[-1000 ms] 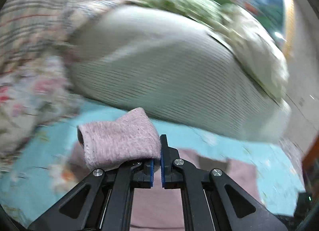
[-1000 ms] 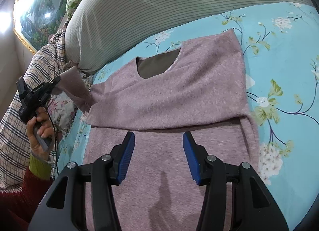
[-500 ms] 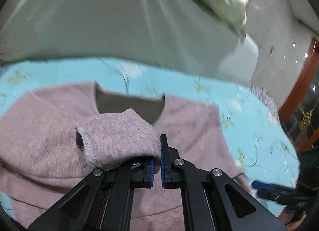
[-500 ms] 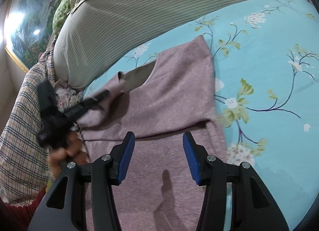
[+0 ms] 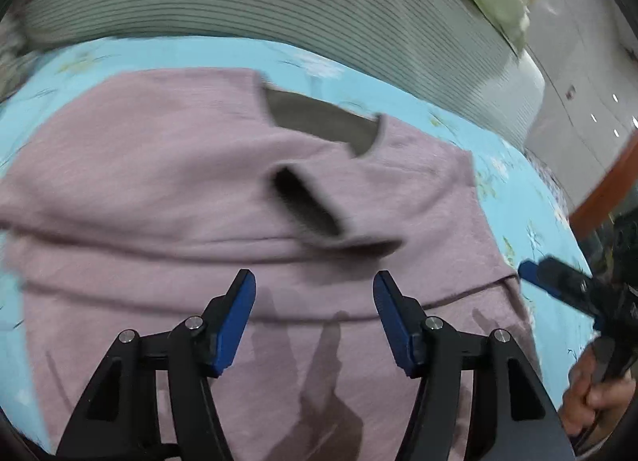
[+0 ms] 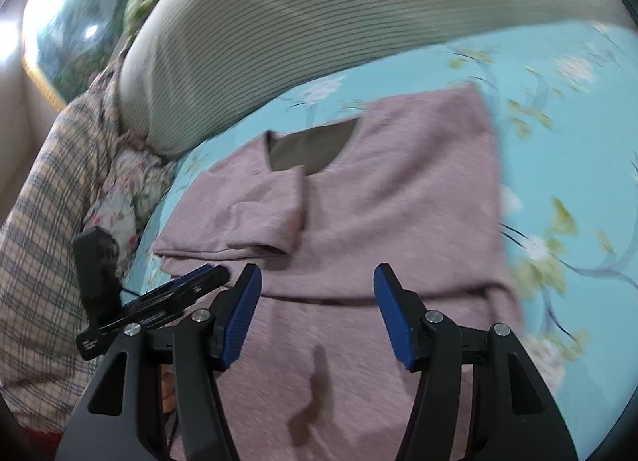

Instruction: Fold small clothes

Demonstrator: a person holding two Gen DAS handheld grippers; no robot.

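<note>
Left wrist view: both hand-held grippers [image 5: 314, 285] [image 6: 317, 281] gape empty above pink sweater [image 5: 167, 166]; striped pillow [image 6: 319, 10] behind.

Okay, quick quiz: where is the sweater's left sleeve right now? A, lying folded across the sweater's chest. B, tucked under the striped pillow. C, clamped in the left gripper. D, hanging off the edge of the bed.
A: the sleeve lies across the pink sweater, and the left gripper is open and empty.
</note>
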